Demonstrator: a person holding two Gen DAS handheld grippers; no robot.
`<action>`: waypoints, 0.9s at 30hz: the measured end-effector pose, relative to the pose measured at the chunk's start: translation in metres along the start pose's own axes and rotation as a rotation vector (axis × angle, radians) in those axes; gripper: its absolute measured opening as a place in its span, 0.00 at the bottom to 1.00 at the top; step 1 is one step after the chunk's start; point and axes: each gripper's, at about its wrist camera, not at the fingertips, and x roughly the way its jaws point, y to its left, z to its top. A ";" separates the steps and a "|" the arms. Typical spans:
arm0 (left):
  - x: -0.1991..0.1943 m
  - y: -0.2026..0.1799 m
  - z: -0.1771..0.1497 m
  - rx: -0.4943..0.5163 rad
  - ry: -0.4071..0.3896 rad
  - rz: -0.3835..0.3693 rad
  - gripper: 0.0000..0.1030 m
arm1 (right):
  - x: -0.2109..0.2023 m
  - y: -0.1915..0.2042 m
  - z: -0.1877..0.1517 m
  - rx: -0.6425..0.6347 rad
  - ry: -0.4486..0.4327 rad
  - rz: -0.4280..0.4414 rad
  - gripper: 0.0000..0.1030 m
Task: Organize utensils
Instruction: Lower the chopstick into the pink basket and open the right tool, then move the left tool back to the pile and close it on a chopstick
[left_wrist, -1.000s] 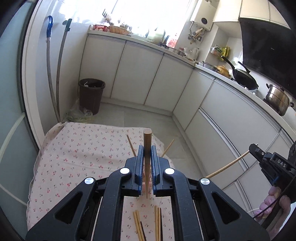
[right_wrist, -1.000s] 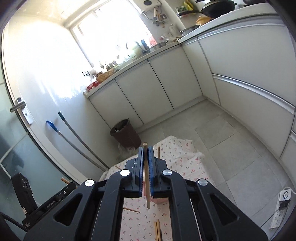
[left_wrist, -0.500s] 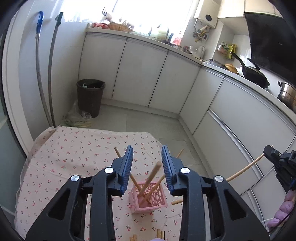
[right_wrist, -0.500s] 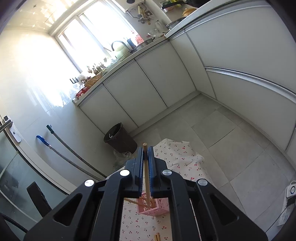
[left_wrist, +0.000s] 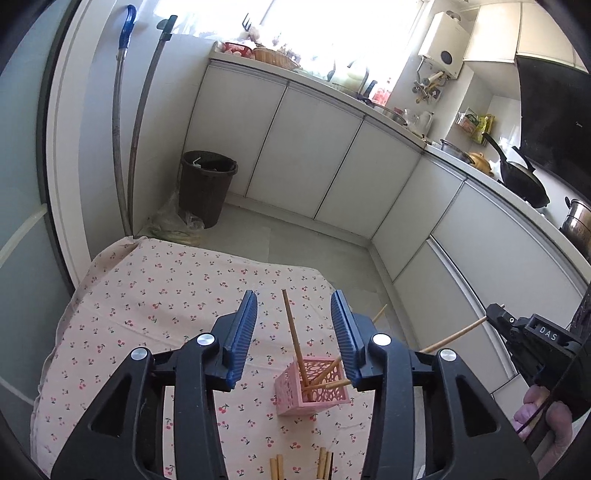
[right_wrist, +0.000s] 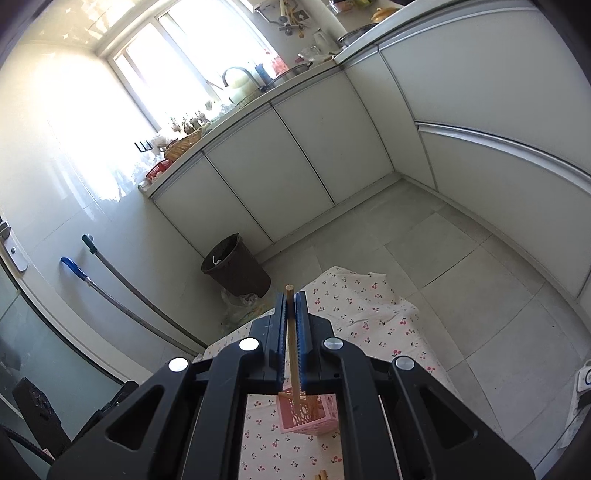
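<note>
left gripper (left_wrist: 293, 334): jaws wide, empty, above holder (left_wrist: 312, 387) | right gripper (right_wrist: 293, 339): clamped on chopstick (right_wrist: 291, 332), tip over holder (right_wrist: 308, 411) on cloth (left_wrist: 166, 295) | risk: tip catching rim or crossed sticks, tipping light holder; early release dropping chopstick outside

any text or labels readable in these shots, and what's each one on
"DAS": white letters on the black body of the right gripper, seen in the left wrist view.
Packets on the wall shelf by the stove: printing too small and blurred to read.
Range hood: a faint mark, unreadable.
Nothing readable in the right wrist view.
</note>
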 end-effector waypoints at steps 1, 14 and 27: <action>0.003 0.000 -0.001 0.003 0.010 0.002 0.39 | 0.006 0.001 -0.003 0.006 0.001 0.005 0.05; 0.014 -0.017 -0.023 0.104 0.076 0.014 0.47 | 0.008 0.027 -0.037 -0.176 0.087 -0.042 0.51; 0.010 -0.036 -0.077 0.219 0.154 0.055 0.77 | -0.014 -0.012 -0.089 -0.313 0.154 -0.318 0.77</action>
